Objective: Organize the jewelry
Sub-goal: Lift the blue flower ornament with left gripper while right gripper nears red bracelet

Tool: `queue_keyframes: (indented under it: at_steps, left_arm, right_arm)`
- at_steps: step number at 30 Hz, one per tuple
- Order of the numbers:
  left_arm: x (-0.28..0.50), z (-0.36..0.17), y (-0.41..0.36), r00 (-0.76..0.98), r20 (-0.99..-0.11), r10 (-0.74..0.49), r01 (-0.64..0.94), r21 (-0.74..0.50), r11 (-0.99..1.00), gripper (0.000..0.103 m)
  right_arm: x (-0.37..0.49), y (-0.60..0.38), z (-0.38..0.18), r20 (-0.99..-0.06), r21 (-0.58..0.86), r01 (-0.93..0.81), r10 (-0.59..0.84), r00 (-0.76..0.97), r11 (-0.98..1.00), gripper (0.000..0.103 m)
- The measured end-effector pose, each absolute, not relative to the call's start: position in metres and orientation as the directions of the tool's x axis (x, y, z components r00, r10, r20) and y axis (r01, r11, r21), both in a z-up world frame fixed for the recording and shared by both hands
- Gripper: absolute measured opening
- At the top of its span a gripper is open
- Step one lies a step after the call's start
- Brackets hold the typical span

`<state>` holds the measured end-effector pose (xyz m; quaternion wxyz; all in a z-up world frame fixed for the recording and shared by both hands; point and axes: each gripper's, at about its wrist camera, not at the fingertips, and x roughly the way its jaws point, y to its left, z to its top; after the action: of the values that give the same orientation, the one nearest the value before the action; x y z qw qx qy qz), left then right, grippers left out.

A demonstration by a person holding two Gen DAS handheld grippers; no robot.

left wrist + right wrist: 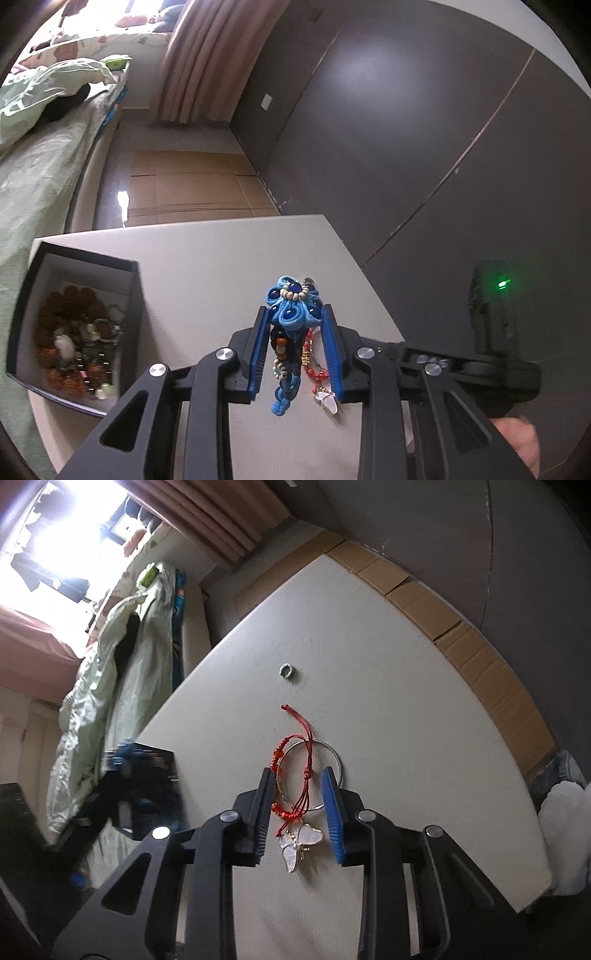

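Jewelry already fills much of the black box (133,280) at the left edge of the tabletop (207,258): brown bead strands and small pale and amber pieces lie heaped inside it, so a good part of the sorting looks done.

Moving right, the left claw (294,321) holds a blue fabric flower ornament (291,306) above the tabletop, its blue-padded jaws closed partway against the flower's sides. The ornament has layered blue petals set with dark blue stones and a ring of pale beads at the centre, and a blue braided tail with a few coloured beads hangs down between the jaws. My guess is that it goes into the box next.

Further right, in the right wrist view, three pieces are left on the tabletop: a small silver ring (286,672) lying well apart at the far side, then a red cord bracelet (295,775) draped over a thin silver bangle (310,775), and a white butterfly brooch (299,845) nearest the camera. The right claw (301,797) stands moderately open, one jaw on either side of the bracelet and bangle, gripping nothing.
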<state>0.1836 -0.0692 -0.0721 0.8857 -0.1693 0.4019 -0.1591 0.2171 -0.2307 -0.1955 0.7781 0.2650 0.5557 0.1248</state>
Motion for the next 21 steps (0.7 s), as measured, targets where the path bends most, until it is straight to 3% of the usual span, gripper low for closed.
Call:
queue_keyframes:
  at_steps: [7,13,16,21]
  left_arm:
    - [0.167,-0.054,-0.045,0.660,-0.630,-0.409,0.120,-0.449,0.886,0.026]
    - [0.160,-0.037,-0.013,0.695,-0.602,-0.393,0.090,-0.470,0.878,0.026]
    - [0.156,-0.033,0.000,0.712,-0.592,-0.378,0.071,-0.475,0.877,0.026]
    - [0.149,-0.026,0.020,0.731,-0.587,-0.347,0.041,-0.469,0.882,0.026]
  right_arm:
    - [0.225,-0.205,-0.204,-0.856,0.437,0.063,0.393,0.336,0.897,0.023]
    - [0.224,-0.177,-0.205,-0.912,0.213,0.004,0.197,0.361,0.977,0.016]
    - [0.221,-0.166,-0.205,-0.920,0.109,-0.017,0.107,0.378,0.994,0.007]
    - [0.220,-0.167,-0.207,-0.915,0.116,-0.032,0.120,0.385,0.993,0.006]
